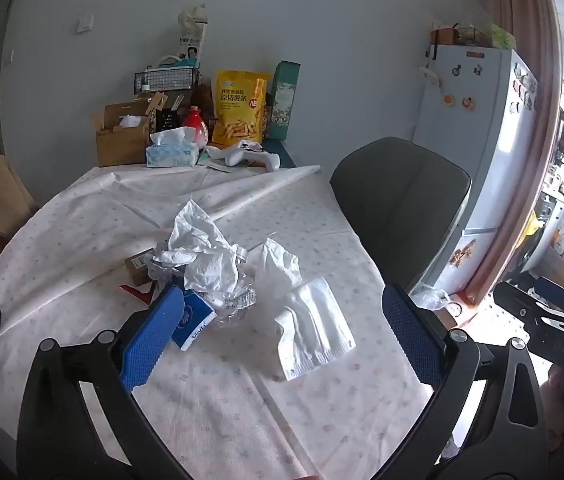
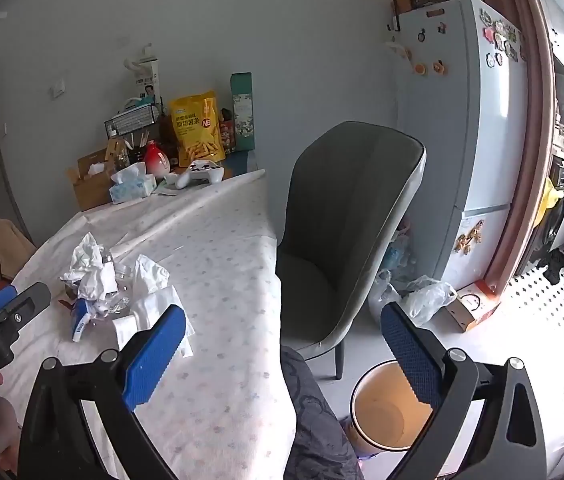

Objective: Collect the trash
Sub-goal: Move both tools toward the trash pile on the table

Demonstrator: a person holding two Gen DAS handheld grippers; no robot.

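A pile of trash lies on the table with its dotted cloth: crumpled white tissue, a crushed clear plastic bottle, a blue and white packet, a small brown box and a white napkin. My left gripper is open and empty, just above the table in front of the napkin. My right gripper is open and empty, over the table's right edge. An orange trash bin stands on the floor below it. The pile also shows in the right wrist view.
A dark grey chair stands at the table's right side. A tissue box, cardboard box, yellow snack bag and white game controller crowd the far end. A fridge stands beyond the chair.
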